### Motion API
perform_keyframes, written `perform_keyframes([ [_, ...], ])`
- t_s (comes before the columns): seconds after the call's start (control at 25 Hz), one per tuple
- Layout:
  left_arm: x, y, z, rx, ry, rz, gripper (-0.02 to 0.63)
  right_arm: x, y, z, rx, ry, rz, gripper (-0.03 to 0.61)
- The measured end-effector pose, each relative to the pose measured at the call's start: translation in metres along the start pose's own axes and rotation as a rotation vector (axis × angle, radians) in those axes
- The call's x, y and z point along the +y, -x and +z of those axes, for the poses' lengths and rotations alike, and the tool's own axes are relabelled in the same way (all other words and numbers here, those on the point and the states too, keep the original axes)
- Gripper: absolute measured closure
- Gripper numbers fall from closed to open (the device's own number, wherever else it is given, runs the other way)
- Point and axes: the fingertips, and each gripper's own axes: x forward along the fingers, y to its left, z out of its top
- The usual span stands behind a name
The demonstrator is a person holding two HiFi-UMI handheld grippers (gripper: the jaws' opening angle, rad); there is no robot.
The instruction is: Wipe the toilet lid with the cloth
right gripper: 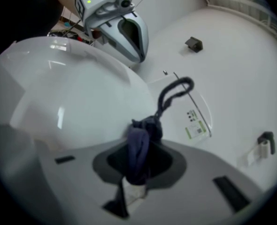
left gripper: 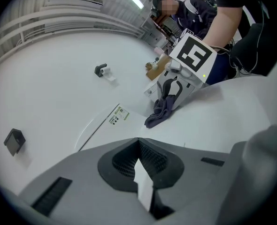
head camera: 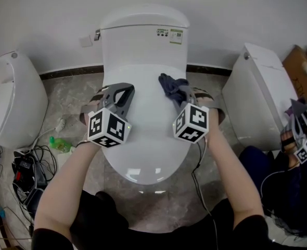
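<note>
The white toilet lid [head camera: 143, 145] lies closed below me, in front of the tank [head camera: 143, 40]. My right gripper [head camera: 180, 94] is over the lid's far right part, shut on a dark blue cloth [head camera: 170, 85] that bunches out toward the tank. In the right gripper view the cloth [right gripper: 139, 144] is pinched between the jaws, and a twisted end curls up over the lid [right gripper: 73, 102]. My left gripper [head camera: 123, 91] hovers over the lid's far left part, shut, with nothing in it. The left gripper view shows the cloth [left gripper: 162, 110] hanging from the right gripper [left gripper: 172, 89].
A second white toilet [head camera: 263, 98] stands to the right and another white fixture [head camera: 13, 103] to the left. Cables and a power strip [head camera: 23, 171] and a green bottle [head camera: 60, 145] lie on the floor at left. Another person's gripper [head camera: 302, 139] is at the far right.
</note>
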Motion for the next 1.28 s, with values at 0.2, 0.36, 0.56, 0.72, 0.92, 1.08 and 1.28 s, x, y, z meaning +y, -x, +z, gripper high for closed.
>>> perform_keyframes([
  [0.2,-0.003,-0.004,-0.001,0.002,-0.008,-0.01,0.603,0.013,0.014,0.002,0.006,-0.001,0.0,0.497],
  [0.36,-0.007,-0.007,-0.002,0.007,-0.011,-0.019,0.603,0.024,0.027,0.003,0.004,0.0,-0.011,0.497],
  [0.56,-0.009,-0.008,-0.002,0.006,-0.014,-0.029,0.603,0.039,0.044,0.005,0.01,-0.006,-0.015,0.497],
  [0.72,-0.012,-0.008,-0.005,0.012,-0.014,-0.033,0.603,0.051,0.058,0.004,0.016,-0.009,-0.015,0.497],
  [0.92,-0.009,-0.007,-0.008,0.015,-0.004,-0.029,0.603,0.066,0.076,0.005,0.025,-0.014,-0.008,0.497],
  [1.08,-0.013,-0.009,-0.009,0.015,-0.007,-0.036,0.603,0.08,0.09,0.004,0.026,-0.025,-0.004,0.497],
  [1.28,-0.013,-0.01,-0.009,0.016,-0.004,-0.04,0.603,0.095,0.111,0.005,0.032,-0.038,0.007,0.497],
])
